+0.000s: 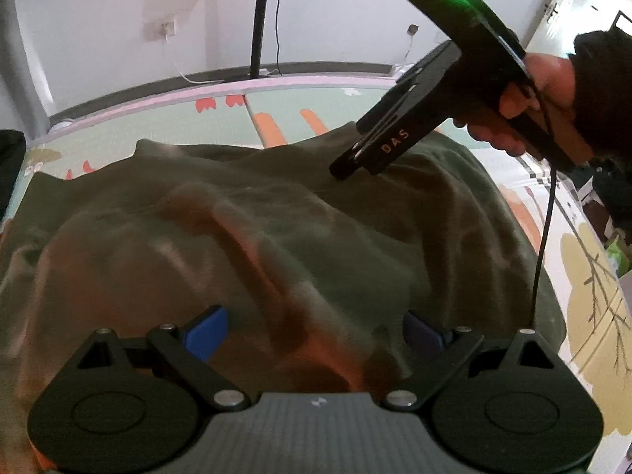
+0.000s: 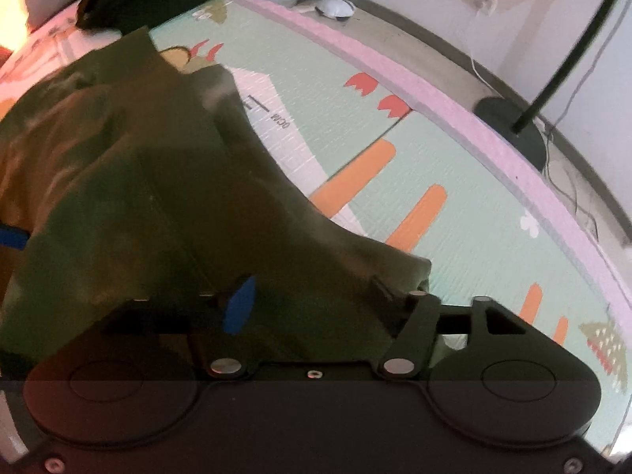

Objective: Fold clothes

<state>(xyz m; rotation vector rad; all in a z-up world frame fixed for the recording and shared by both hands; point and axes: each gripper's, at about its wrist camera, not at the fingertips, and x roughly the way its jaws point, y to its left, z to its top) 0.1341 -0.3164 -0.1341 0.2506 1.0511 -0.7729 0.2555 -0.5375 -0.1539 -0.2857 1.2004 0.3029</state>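
Olive garment (image 1: 252, 213) spread on play mat (image 1: 584, 260), directly under both claws.

Nearest, left claw (image 1: 316, 331): pointed steeply down, blue pads (image 1: 207, 333) set wide apart, rumpled cloth below and between them, no pinch visible. Next, garment body: runs crosswise in the left wrist view, long axis side to side, folds and ridges across the middle, far edge lying on the mat. Beyond, right claw (image 1: 343, 168): held in a hand (image 1: 525, 110), tip down at the far right part of the cloth, near its far edge; from its own camera, blue pad (image 2: 239, 306) stands apart from the other finger, cloth draped loosely over and between, apparently not clamped. Judged nearer to the far edge: right claw; nearer to the near edge: left. Farthest: stand pole (image 1: 260, 19), wall.
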